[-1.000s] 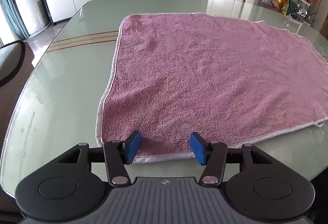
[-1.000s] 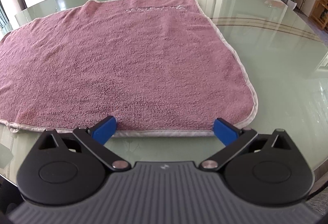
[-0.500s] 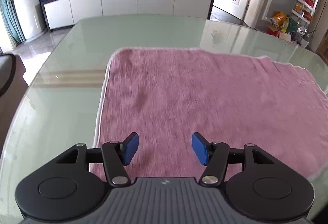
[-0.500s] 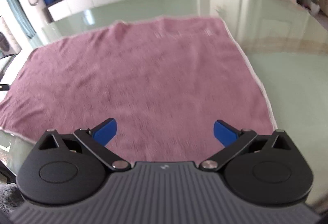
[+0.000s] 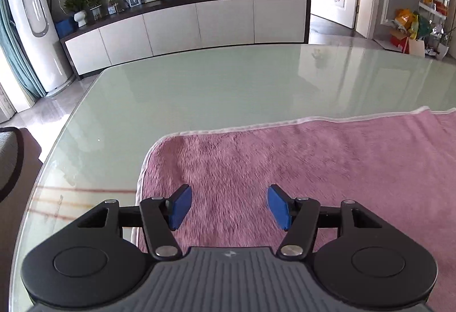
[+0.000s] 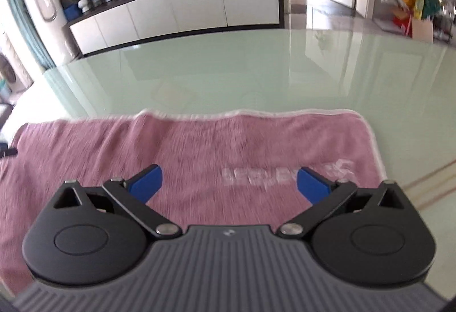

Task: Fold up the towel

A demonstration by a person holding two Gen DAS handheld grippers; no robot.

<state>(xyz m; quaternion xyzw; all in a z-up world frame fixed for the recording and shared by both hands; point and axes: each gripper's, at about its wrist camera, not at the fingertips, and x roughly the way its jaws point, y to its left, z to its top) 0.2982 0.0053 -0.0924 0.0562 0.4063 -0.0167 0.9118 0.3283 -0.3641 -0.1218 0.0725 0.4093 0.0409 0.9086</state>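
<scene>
A pink terry towel with a white hem [image 5: 313, 169] lies spread flat on the pale green glass counter [image 5: 228, 89]. The left tongs [image 5: 225, 206] hover over its far left corner, blue pads parted after just widening, nothing between them. The right tongs [image 6: 228, 183] gape wide above the towel's embroidered white lettering [image 6: 256, 176], grasping nothing.

Bright daylight — glare on glass table [image 5: 216, 89]; towel [image 6: 199, 146] motion-blurred; fisheye-bent edges.
</scene>
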